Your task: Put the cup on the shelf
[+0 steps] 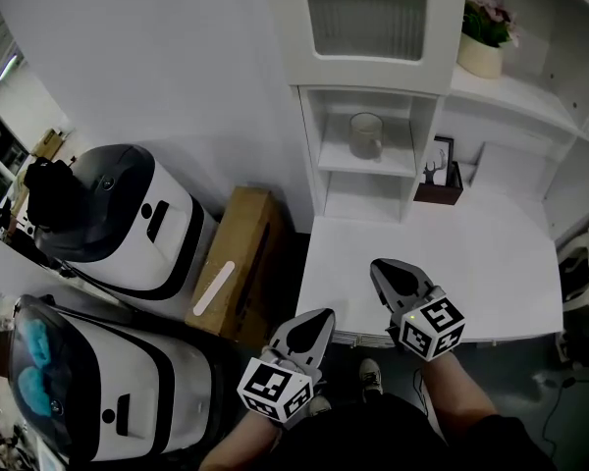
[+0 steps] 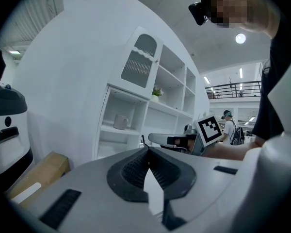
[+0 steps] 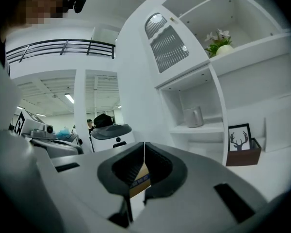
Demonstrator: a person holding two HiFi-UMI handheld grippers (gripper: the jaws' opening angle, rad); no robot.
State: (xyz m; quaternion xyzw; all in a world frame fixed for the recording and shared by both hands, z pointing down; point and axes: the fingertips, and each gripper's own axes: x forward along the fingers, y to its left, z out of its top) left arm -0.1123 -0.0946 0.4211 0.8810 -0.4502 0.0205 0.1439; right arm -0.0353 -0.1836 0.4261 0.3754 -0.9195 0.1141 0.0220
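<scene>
Cup (image 1: 366, 135) stands upright in the small shelf (image 1: 402, 166) cubby, at about twelve o'clock from both my tools, so I judge it already placed. The right gripper (image 1: 378, 266) is nearer than the left gripper (image 1: 320, 319), and each has its jaws pressed together on nothing. From the head view I can't make out which way the cup's handle points.

Pale grey cup (image 1: 366, 134) with a handle, upright, standing alone on the white shelf (image 1: 373, 163), mid-board

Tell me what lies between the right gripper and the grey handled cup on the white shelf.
In the head view, only bare white desk top and an empty lower cubby separate the right gripper from the grey cup.
</scene>
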